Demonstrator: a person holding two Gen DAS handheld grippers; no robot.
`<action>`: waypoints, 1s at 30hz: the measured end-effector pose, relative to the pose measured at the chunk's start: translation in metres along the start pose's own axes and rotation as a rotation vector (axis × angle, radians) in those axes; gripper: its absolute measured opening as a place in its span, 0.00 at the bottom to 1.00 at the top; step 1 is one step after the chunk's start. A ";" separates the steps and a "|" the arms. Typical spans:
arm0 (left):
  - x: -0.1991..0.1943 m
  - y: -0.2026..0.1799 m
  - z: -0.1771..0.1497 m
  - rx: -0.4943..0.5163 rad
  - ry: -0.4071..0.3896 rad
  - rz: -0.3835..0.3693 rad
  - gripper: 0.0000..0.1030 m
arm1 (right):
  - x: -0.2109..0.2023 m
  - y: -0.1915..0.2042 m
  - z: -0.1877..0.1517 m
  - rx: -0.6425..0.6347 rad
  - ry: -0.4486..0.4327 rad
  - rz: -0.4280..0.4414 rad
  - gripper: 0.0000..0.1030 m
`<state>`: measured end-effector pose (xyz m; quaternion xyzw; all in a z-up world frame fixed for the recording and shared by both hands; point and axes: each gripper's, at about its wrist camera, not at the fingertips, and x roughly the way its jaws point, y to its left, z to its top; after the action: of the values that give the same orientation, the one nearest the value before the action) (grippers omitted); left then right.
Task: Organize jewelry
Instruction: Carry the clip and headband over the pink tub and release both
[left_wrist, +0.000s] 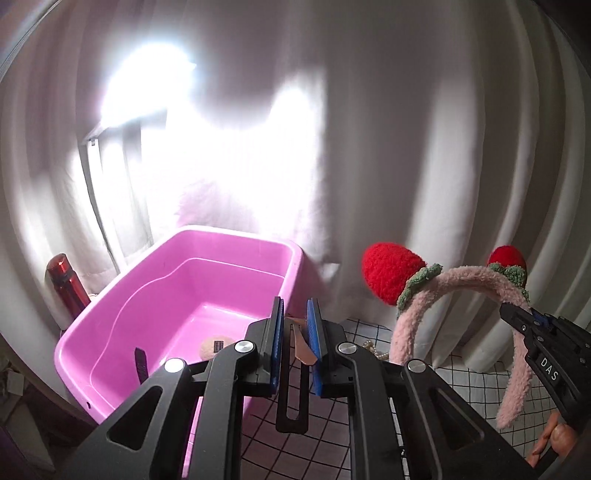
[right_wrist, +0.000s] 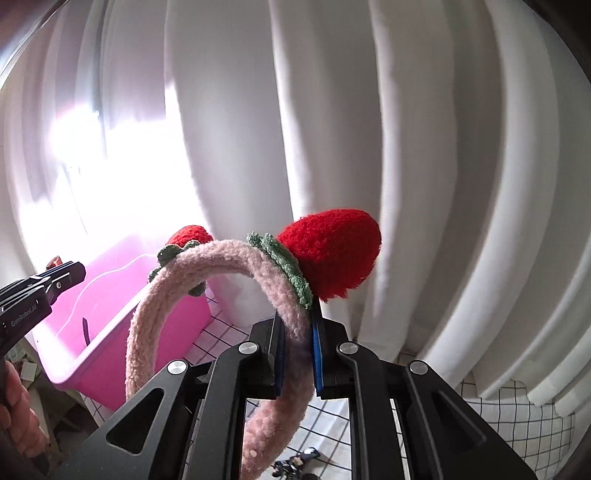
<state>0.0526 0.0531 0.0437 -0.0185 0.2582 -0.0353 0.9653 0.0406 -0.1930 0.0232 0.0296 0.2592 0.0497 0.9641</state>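
My right gripper (right_wrist: 297, 325) is shut on a fluffy pink headband (right_wrist: 207, 266) with two red strawberry ears, held up in the air; it also shows in the left wrist view (left_wrist: 458, 280), clamped by the right gripper (left_wrist: 517, 314). My left gripper (left_wrist: 295, 314) is narrowly open and empty, beside the near right corner of a pink plastic bin (left_wrist: 184, 295). Between its fingers a tan hair clip (left_wrist: 303, 347) lies on the cloth. The bin holds a beige round item (left_wrist: 214, 347) and a dark strap (left_wrist: 140, 363). A pearl necklace (left_wrist: 373, 349) lies right of the left gripper.
A white cloth with a black grid (left_wrist: 369, 369) covers the table. White curtains (left_wrist: 406, 147) hang close behind. A red bottle (left_wrist: 66, 284) stands left of the bin. A small dark trinket (right_wrist: 295, 461) lies on the cloth below the right gripper.
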 end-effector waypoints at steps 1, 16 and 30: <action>-0.001 0.007 0.004 -0.005 -0.008 0.012 0.13 | 0.003 0.007 0.004 -0.010 -0.006 0.011 0.11; 0.018 0.133 0.016 -0.111 0.019 0.168 0.13 | 0.065 0.139 0.043 -0.142 0.003 0.151 0.11; 0.062 0.184 -0.005 -0.143 0.146 0.192 0.13 | 0.127 0.222 0.040 -0.258 0.106 0.172 0.11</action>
<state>0.1141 0.2313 -0.0011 -0.0596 0.3302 0.0746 0.9391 0.1517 0.0406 0.0133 -0.0750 0.2978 0.1664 0.9370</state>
